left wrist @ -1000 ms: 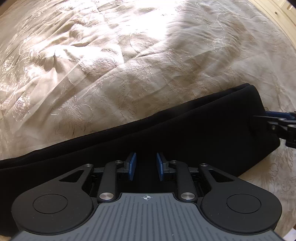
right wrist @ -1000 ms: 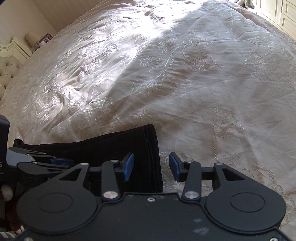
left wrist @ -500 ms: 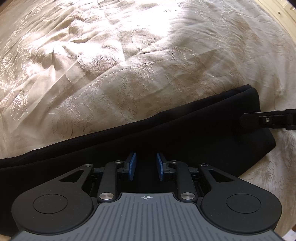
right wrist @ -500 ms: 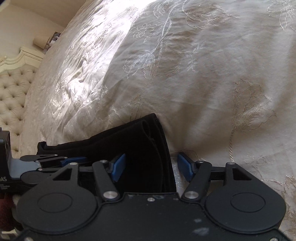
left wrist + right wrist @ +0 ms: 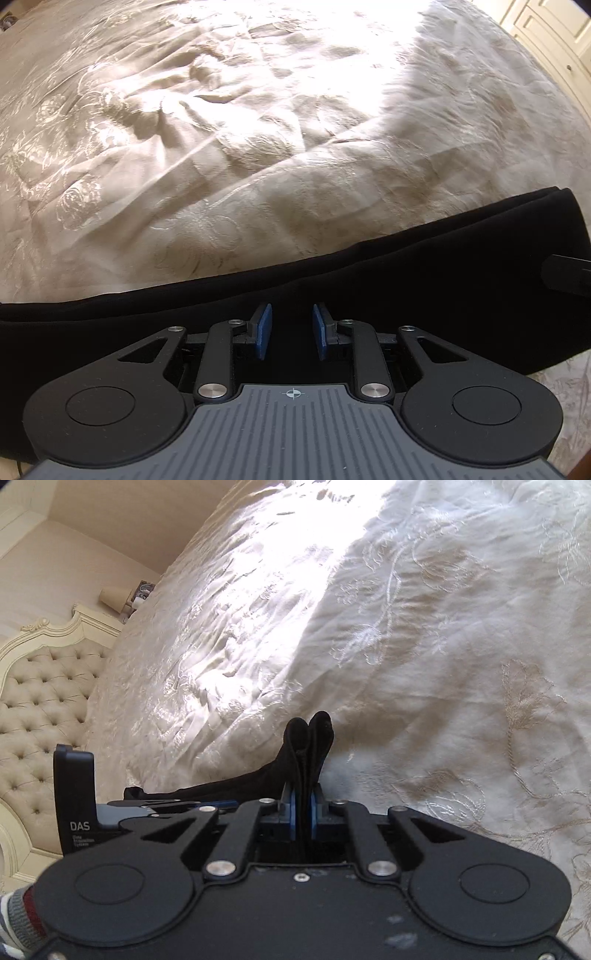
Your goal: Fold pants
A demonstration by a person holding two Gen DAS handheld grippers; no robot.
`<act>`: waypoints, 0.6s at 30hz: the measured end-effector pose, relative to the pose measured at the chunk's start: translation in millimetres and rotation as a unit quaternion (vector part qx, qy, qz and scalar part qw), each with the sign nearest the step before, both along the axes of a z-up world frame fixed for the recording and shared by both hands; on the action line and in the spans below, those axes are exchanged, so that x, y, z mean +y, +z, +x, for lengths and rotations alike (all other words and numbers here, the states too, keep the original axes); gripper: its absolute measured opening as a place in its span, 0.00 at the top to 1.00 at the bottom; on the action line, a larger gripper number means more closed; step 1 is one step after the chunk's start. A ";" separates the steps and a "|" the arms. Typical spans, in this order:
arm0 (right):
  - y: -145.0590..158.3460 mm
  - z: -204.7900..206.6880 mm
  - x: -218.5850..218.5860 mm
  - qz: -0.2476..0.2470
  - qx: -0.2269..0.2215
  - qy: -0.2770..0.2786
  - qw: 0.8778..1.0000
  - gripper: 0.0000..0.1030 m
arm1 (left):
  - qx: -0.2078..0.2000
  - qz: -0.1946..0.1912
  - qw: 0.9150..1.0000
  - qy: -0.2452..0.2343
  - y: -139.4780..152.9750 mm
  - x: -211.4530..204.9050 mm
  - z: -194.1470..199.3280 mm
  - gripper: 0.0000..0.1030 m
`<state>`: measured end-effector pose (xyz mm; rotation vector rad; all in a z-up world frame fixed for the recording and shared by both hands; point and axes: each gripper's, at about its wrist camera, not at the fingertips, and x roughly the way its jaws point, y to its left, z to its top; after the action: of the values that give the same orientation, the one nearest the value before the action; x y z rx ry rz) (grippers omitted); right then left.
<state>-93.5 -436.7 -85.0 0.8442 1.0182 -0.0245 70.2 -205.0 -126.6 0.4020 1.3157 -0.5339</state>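
Black pants point(image 5: 406, 273) lie folded lengthwise in a long band across the cream bedspread point(image 5: 258, 147). My left gripper point(image 5: 291, 330) hovers over the middle of the band, its blue pads apart with dark cloth beneath them. My right gripper point(image 5: 302, 808) is shut on the end of the pants point(image 5: 308, 746); the cloth bunches up and sticks out past the pads. The right gripper's finger point(image 5: 569, 273) shows at the right edge of the left wrist view. The left gripper also shows in the right wrist view point(image 5: 177, 806), low over the pants.
An embroidered, wrinkled bedspread point(image 5: 406, 627) covers the whole bed. A tufted cream headboard point(image 5: 40, 701) stands at the left, with a small lamp point(image 5: 112, 596) beyond it. White cabinet doors point(image 5: 554, 33) are at the far right.
My right gripper moved in over the pants' end and closed on it, bunching the cloth upward. The left gripper stayed open over the middle.
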 end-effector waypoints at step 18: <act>47.4 7.5 51.2 -0.033 -0.021 -0.037 0.999 0.91 | -0.022 -0.025 0.999 -0.018 14.5 36.5 -7.3 0.77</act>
<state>-86.0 -385.4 -37.6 0.8179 0.9419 -0.1033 62.9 -168.5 -112.1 0.3942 1.2526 -0.5833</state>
